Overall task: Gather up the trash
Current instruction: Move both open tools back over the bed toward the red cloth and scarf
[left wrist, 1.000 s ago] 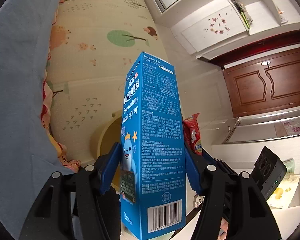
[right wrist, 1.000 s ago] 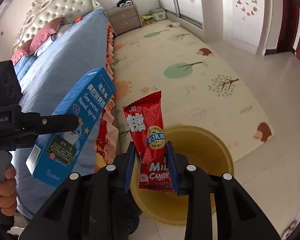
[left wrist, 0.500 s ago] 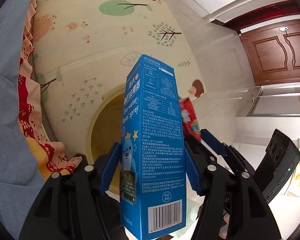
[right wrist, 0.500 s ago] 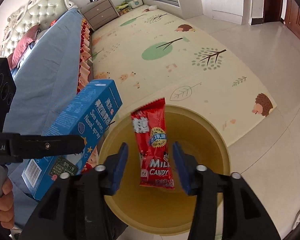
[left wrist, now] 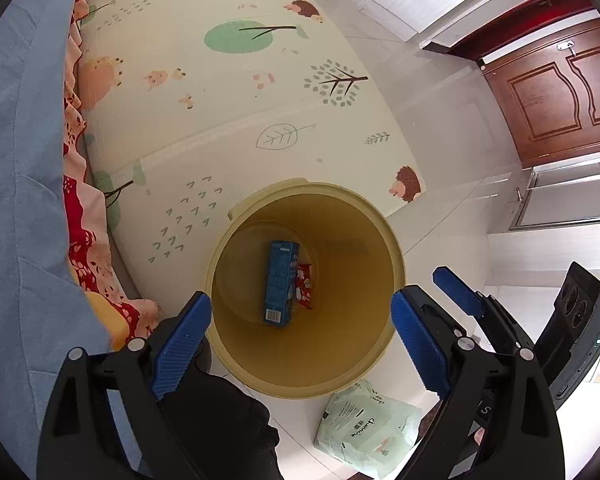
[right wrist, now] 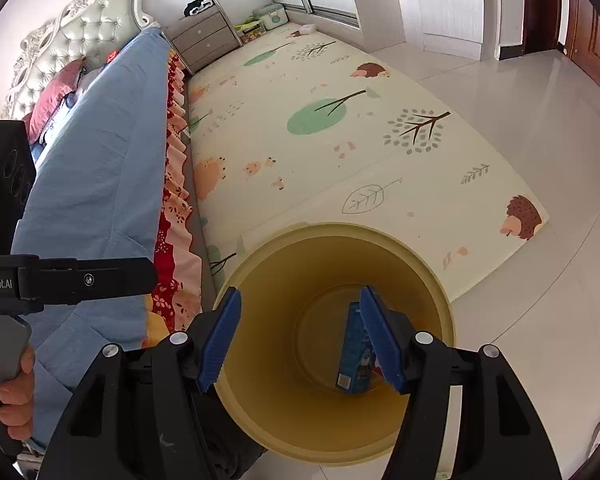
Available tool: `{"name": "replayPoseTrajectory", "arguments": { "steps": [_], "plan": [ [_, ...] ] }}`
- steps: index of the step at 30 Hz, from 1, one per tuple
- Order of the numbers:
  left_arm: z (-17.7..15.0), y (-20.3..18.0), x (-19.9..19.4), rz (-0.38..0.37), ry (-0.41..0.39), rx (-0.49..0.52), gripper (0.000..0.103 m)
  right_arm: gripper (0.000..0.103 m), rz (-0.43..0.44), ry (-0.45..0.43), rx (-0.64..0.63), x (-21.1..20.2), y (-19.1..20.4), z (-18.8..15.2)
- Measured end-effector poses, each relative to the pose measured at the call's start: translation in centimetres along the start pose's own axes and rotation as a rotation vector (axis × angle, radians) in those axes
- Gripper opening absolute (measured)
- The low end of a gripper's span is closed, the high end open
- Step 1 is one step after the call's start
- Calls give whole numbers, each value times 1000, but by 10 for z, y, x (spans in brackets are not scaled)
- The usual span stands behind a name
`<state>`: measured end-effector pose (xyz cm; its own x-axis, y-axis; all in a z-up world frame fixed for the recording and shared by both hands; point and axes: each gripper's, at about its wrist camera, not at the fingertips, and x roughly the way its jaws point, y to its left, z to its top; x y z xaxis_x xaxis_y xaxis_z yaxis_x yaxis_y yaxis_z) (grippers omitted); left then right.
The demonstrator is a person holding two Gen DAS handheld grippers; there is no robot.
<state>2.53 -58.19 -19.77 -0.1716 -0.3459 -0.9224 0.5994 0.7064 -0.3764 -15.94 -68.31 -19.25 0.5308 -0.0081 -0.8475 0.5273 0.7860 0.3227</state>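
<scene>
Yellow bin point(left wrist: 380, 354) holding blue box point(left wrist: 280, 282) and red candy wrapper point(left wrist: 305, 286) at its bottom.
Left tool point(left wrist: 300, 344) and right tool point(right wrist: 300, 338) both spread wide, empty, hovering above the bin mouth, likely for dropping trash straight in.

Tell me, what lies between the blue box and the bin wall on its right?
The red candy wrapper, lying against the blue box on the yellow bin floor; left wrist view shows it.

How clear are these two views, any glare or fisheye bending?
Left wrist view: sharp, the blue box in the yellow bin reads cleanly, door frames bow at the edges. Right wrist view: window glare sheens the floor tiles, black corners vignette.
</scene>
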Motion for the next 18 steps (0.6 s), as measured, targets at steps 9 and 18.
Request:
{"name": "replayPoseTrajectory", "arguments": {
  "steps": [9,18],
  "plan": [
    [-22,15,-70,-40,-117,35,91,61,70,-101,-62,-52,54,11],
    [-69,86,-179,25,-354,16,92,61,173,-203,-269,-88,176,30]
  ]
}}
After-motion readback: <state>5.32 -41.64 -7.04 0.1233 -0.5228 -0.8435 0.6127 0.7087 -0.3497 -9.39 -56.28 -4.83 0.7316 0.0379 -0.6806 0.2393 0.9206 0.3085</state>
